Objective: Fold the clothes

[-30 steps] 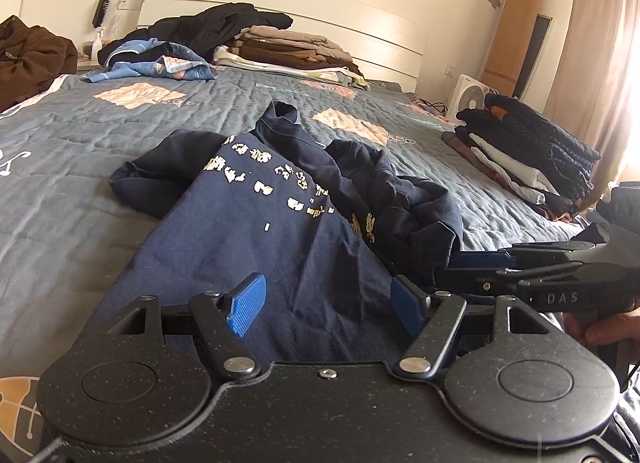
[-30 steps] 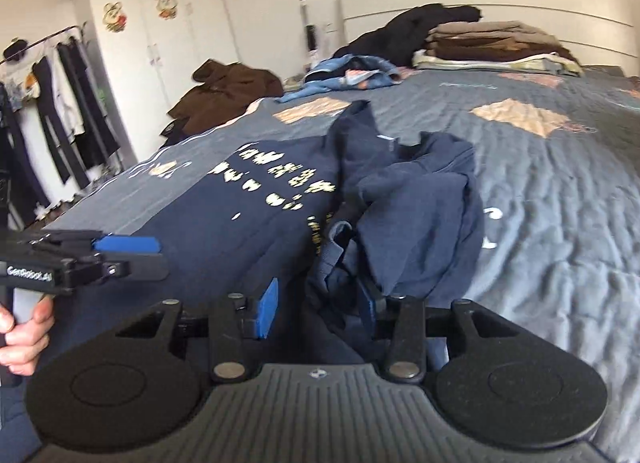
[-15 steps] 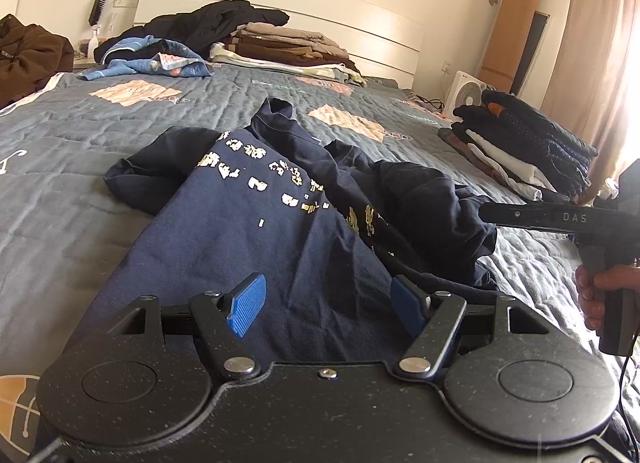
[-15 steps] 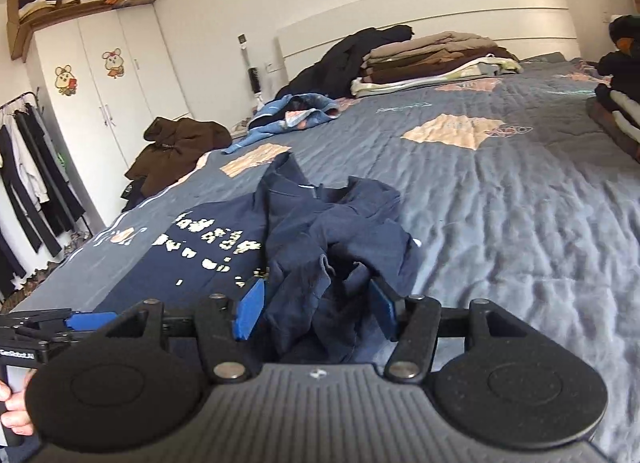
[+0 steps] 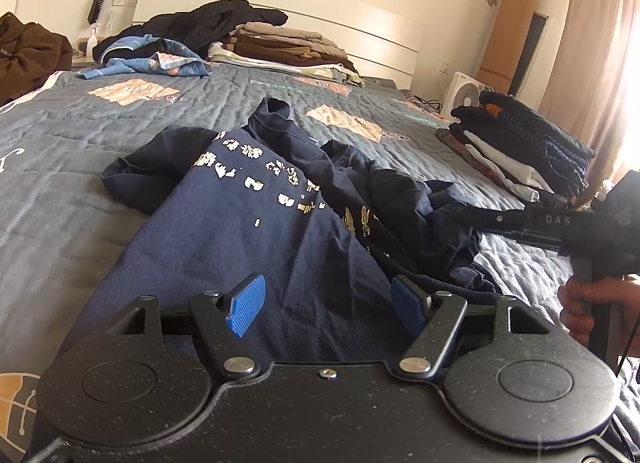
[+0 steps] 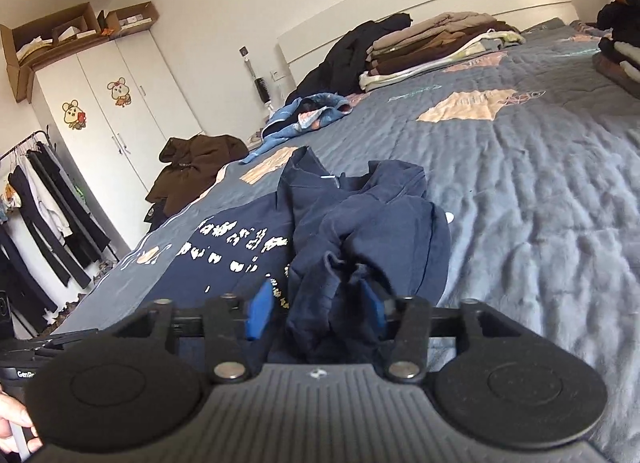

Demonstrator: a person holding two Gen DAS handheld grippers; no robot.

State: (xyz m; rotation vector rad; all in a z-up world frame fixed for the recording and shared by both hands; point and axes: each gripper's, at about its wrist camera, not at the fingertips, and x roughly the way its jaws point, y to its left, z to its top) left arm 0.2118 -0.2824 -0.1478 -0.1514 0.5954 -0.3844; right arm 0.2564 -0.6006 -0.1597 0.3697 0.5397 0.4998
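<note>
Between the blue-padded fingertips of the right gripper (image 6: 316, 313) sits a bunched fold of the navy blue cotton T-shirt with cracked white and gold lettering (image 6: 360, 231); the jaws have just been closing on it, and the blue pads (image 6: 258, 313) now look pressed against that wad of cloth, where half a second earlier they stood wide on either side of it. This gripper has also rolled and edged sideways over the last second, so the crumpled sleeve side of the shirt sits squarely in front of it. The left gripper (image 5: 326, 305) is unchanged: its fingers stay spread wide and grasp nothing, hovering over the flat lower part of the shirt, whose hem runs beneath them. The shirt itself lies on the grey-blue quilted bedspread with pale patches (image 5: 60, 203), chest print up, one sleeve spread out, the other side heaped. Behind it, stacks of folded clothes (image 5: 288, 47) rest by the headboard. The fresh grip suggests the rumpled side is about to be pulled out flat, a needed step before any fold
</note>
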